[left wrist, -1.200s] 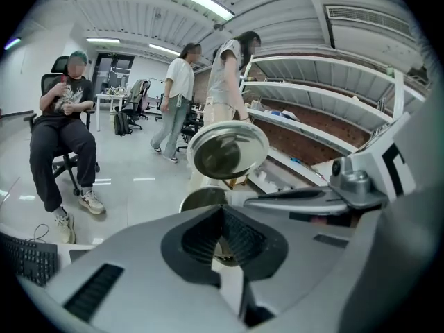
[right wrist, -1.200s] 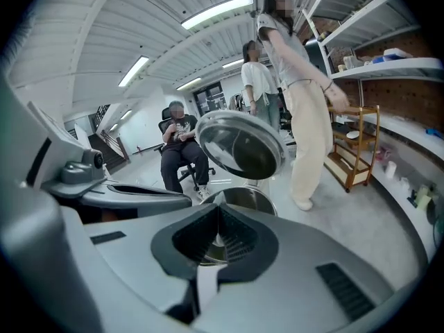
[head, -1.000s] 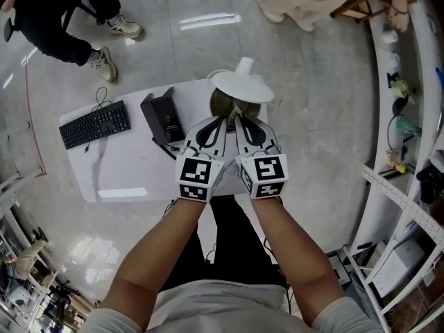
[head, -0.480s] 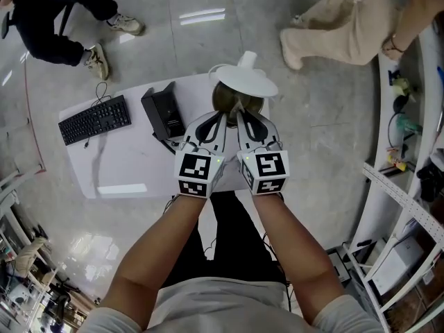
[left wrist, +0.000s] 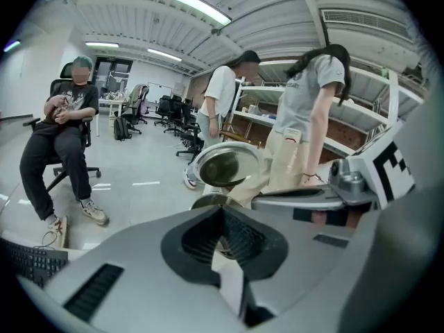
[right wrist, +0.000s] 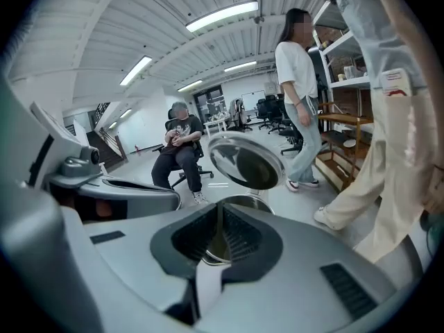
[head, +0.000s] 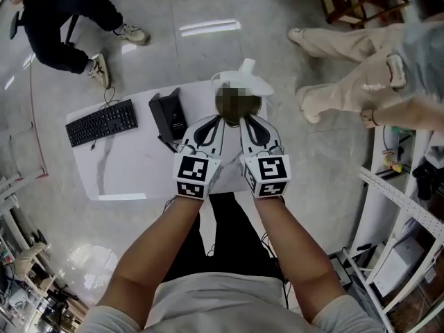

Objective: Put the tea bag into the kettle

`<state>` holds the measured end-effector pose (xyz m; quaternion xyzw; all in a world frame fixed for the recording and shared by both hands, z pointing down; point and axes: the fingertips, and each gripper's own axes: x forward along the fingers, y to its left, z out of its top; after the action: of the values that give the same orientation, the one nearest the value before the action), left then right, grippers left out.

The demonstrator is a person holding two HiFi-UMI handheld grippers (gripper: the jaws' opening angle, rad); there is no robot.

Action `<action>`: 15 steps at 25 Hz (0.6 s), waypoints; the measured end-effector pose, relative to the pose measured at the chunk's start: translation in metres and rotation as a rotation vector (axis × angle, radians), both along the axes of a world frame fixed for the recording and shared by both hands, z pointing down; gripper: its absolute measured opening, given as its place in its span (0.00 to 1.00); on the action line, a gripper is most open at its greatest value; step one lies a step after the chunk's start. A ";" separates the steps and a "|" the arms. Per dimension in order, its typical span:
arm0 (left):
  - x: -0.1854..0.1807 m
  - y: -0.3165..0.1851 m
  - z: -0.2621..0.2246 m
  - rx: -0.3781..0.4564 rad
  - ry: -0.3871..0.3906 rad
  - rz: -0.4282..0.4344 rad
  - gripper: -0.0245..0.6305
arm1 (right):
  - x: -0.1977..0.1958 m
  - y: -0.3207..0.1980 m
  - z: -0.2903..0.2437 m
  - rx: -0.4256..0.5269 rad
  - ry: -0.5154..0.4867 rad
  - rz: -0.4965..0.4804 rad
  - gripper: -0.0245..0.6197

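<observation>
Black keyboard and black box left of open kettle, white table

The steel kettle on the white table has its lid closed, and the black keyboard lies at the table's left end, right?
One thing is off: the lid of the round steel kettle is tipped open, as the right gripper view shows. The kettle does stand on the white table, with the black keyboard at its left end.
</observation>
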<state>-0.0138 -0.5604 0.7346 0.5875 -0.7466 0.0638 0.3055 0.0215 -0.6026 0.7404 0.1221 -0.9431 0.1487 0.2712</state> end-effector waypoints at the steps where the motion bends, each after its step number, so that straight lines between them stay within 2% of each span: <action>1: -0.002 0.002 -0.005 0.002 -0.007 0.004 0.05 | 0.000 0.001 -0.007 0.007 -0.006 -0.002 0.07; 5: -0.002 0.013 -0.033 0.011 -0.023 0.008 0.05 | 0.007 0.014 -0.037 0.016 -0.019 0.003 0.07; 15: 0.004 0.025 -0.112 0.100 -0.056 0.023 0.05 | 0.014 0.033 -0.114 0.055 -0.077 0.034 0.07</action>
<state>-0.0103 -0.5351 0.6223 0.6086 -0.7503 0.0464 0.2540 0.0360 -0.5699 0.6260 0.1395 -0.9544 0.1319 0.2287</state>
